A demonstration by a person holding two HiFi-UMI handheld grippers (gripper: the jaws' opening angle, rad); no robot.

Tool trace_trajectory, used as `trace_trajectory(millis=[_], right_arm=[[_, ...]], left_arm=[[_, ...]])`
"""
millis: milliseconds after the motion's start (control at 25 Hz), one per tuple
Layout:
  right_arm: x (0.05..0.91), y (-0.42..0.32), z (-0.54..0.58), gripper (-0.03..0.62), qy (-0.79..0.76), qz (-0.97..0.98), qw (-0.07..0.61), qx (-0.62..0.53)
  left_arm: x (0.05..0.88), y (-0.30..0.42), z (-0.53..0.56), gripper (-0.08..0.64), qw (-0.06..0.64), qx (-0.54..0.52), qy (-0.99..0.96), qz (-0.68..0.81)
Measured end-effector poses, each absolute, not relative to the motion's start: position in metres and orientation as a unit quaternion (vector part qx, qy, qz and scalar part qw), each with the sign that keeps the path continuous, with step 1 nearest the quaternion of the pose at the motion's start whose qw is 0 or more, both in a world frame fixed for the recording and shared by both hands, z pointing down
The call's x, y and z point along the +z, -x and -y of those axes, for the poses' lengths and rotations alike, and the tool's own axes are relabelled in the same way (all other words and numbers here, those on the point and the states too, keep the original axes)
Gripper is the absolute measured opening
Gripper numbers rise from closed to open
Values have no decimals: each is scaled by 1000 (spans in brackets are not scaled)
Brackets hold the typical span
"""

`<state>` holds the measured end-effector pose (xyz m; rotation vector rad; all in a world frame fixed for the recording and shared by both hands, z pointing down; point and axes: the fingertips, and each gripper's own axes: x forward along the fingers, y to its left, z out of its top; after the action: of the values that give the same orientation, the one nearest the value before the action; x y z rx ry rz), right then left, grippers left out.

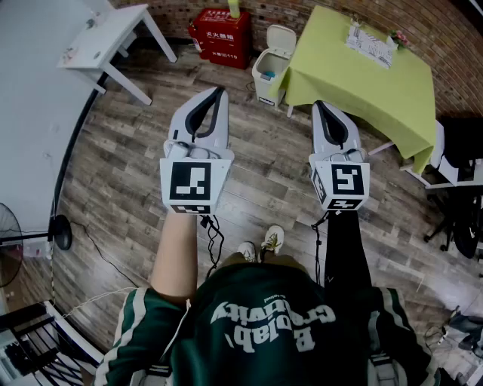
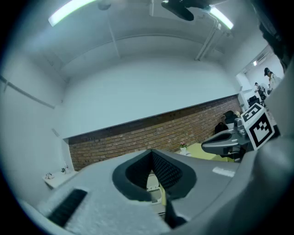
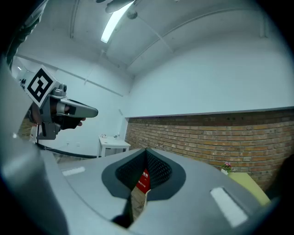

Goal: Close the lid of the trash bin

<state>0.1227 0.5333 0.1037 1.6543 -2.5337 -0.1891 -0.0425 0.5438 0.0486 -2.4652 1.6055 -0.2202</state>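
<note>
wide plank floor (image 1: 136,151) underfoot, brick wall (image 1: 317,9) along the far side. the big green-clothed tabletop (image 1: 362,83) fills the far right, with papers and a small flower lying at its far end. off to the far left stands a white tabletop (image 1: 106,38) on splayed legs. between the two, against the bricks, sits a red fire-extinguisher box (image 1: 221,38). and there's the trash bin (image 1: 264,90), white, standing on the floor just beside the near-left corner of the green cloth, right of the red box, its lid (image 1: 282,38) tipped up and open. it sits well ahead of both tools. the person holds them out level, side by side and apart. the left tool (image 1: 220,90) has its jaws pressed together on nothing; the bin shows far off through the gap in its pads. the right tool (image 1: 318,104) is pressed together and empty too.
</note>
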Motion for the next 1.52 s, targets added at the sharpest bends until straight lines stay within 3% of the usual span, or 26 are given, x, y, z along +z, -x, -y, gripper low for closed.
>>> trace_trajectory(millis=[560,640,720,1520], right_arm=[[95,-41,-683,19,-570,819,36,-48],[95,-40,-693,84,-572,818,37,-47],[94,-41,-699,84,-576,815,39,-49],[101,-58,-605,95,-567,822,9,-46]], left_arm=[[46,120,-678,8,96,-52,853,-510],[47,122,-686,29,99,-53,855,-506],[49,123,-689,67,96,-52,858,-501],[66,107,-600,92,76,-47,865,-494]])
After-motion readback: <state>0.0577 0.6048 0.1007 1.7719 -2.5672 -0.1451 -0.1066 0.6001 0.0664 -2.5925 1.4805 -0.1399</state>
